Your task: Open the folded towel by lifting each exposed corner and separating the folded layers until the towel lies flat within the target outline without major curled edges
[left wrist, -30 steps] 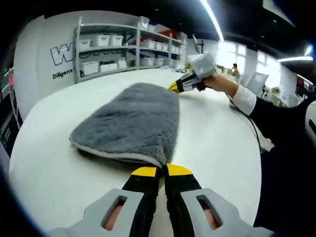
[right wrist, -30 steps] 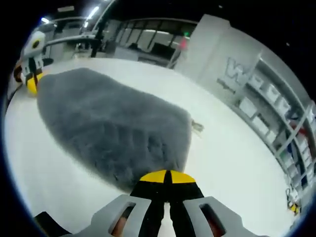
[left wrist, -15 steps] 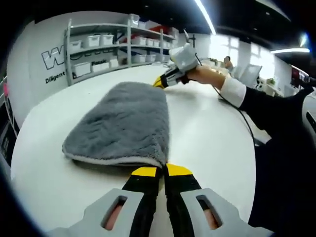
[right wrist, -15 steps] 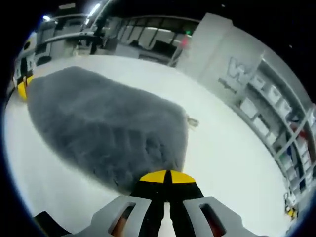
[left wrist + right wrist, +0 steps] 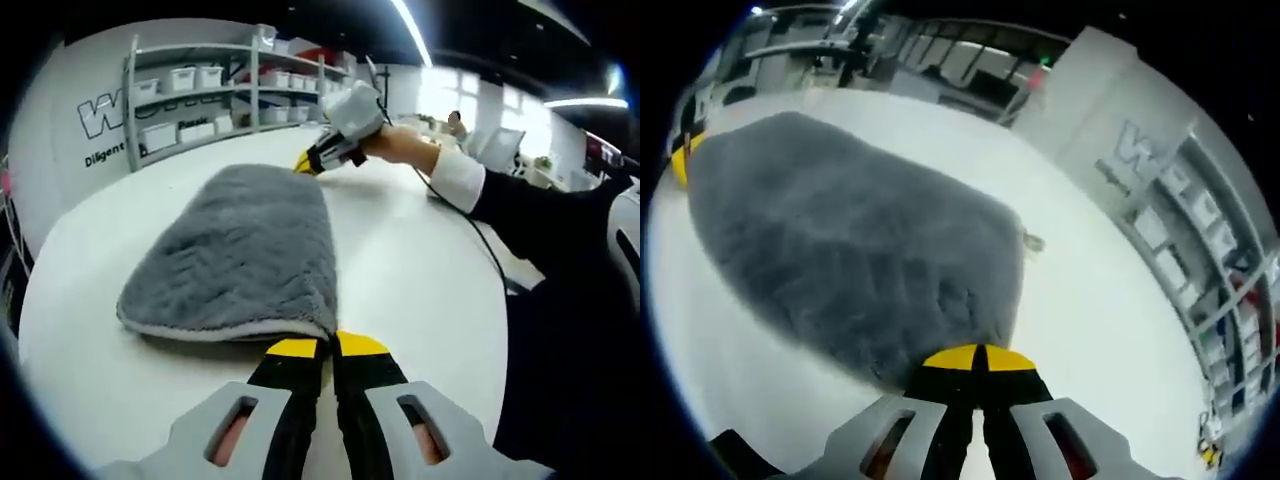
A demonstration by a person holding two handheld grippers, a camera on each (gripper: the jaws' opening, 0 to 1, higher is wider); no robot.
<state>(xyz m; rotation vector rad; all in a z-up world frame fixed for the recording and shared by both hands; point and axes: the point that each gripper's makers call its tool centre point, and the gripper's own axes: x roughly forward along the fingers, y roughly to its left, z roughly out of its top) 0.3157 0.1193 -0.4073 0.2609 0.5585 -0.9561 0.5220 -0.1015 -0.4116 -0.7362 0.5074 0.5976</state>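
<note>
Left gripper [image 5: 330, 347], yellow-tipped: jaws clenched on the nearest corner of the fluffy grey folded towel [image 5: 245, 255] directly ahead of it. Right gripper [image 5: 978, 358]: pinching the opposite corner on the same long edge, presumably so both corners lift together and the top layer peels open. Towel rests on the white round table [image 5: 420, 270]. Beyond: white storage shelving [image 5: 215, 95] with bins.

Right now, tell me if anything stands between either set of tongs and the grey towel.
Nothing visible does. The left tongs are shut on the near corner of the grey towel, and the right tongs are shut on the corner at their own end. The white table around the towel shows no obstacle.
</note>
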